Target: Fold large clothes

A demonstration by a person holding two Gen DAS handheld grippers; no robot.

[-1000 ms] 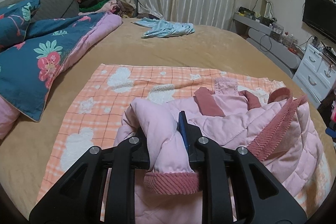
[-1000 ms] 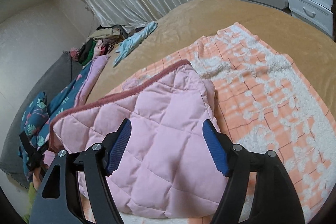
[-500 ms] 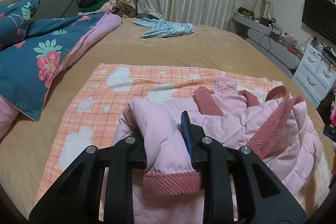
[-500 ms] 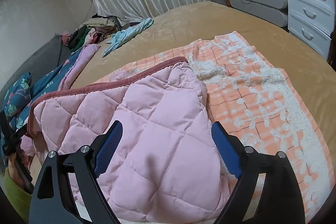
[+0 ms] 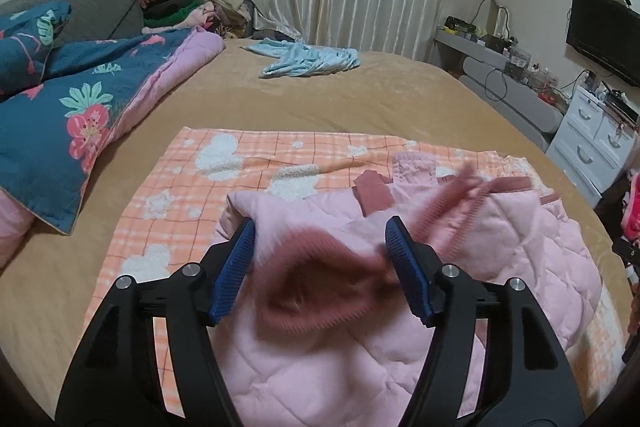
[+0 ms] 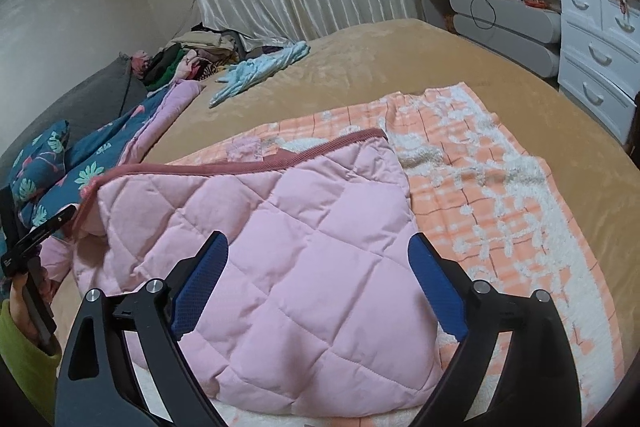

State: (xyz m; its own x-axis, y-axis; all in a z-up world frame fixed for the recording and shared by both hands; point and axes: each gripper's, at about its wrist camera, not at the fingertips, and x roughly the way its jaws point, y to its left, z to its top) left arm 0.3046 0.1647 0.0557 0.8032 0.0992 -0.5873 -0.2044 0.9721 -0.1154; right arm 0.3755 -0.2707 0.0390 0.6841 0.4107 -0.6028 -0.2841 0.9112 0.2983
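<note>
Above the jacket (image 5: 500, 247), both grippers' fingers opening (tilted down).

no readable text, labels, brands, numbers or signs in either view

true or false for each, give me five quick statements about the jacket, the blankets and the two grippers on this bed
1. The pink quilted jacket lies on an orange checked blanket. True.
2. The left gripper is clamped tight on a sleeve cuff. False: its jaws are opening, and the blurred dark pink cuff sits loose between them.
3. A light blue garment lies farther up the bed. True.
4. The right gripper pinches the jacket's hem. False: its jaws are opening wide above the jacket, gripping nothing.
5. The floral quilt is red. False: it is dark blue with pink flowers.
</note>
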